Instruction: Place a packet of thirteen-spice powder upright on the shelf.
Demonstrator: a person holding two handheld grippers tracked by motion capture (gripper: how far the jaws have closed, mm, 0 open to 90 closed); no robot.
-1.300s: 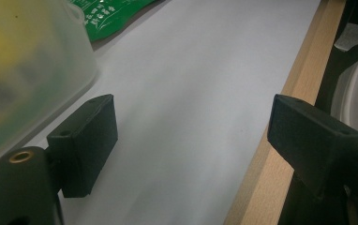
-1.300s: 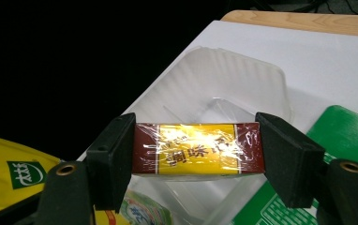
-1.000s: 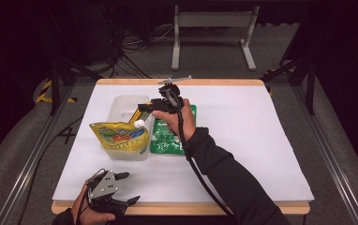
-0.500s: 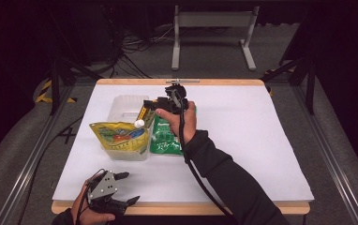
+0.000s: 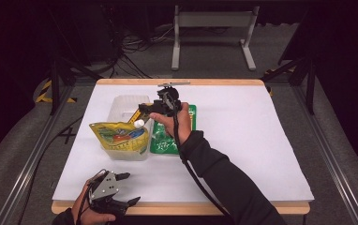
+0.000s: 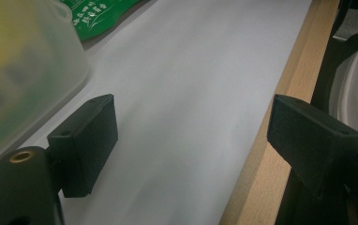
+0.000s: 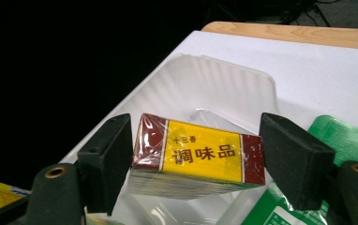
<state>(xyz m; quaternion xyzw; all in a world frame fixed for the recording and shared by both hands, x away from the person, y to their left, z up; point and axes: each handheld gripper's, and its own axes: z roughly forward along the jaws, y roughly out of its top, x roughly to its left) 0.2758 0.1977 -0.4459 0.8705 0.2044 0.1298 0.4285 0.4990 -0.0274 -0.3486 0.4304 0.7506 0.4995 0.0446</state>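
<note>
A yellow box with dark red ends and Chinese writing (image 7: 198, 154) hangs over a clear plastic container (image 7: 224, 89). My right gripper (image 7: 196, 159) is shut on its two ends. In the high view the same right gripper (image 5: 144, 110) holds the box (image 5: 134, 116) above the container (image 5: 121, 104) at the table's middle left. A yellow pouch with a white cap (image 5: 118, 136) stands in the container's near end. My left gripper (image 5: 116, 192) rests at the table's near left edge, open and holding nothing, and its jaws stand wide apart in the left gripper view (image 6: 191, 136).
A green packet (image 5: 172, 136) lies flat just right of the container, under the right wrist. White paper covers the table (image 5: 261, 140), with a wooden edge (image 6: 271, 117) beside the left gripper. A metal stand and cables sit on the floor beyond the far edge.
The right gripper with the box has shifted only slightly above the container. The left gripper has stayed where it was.
</note>
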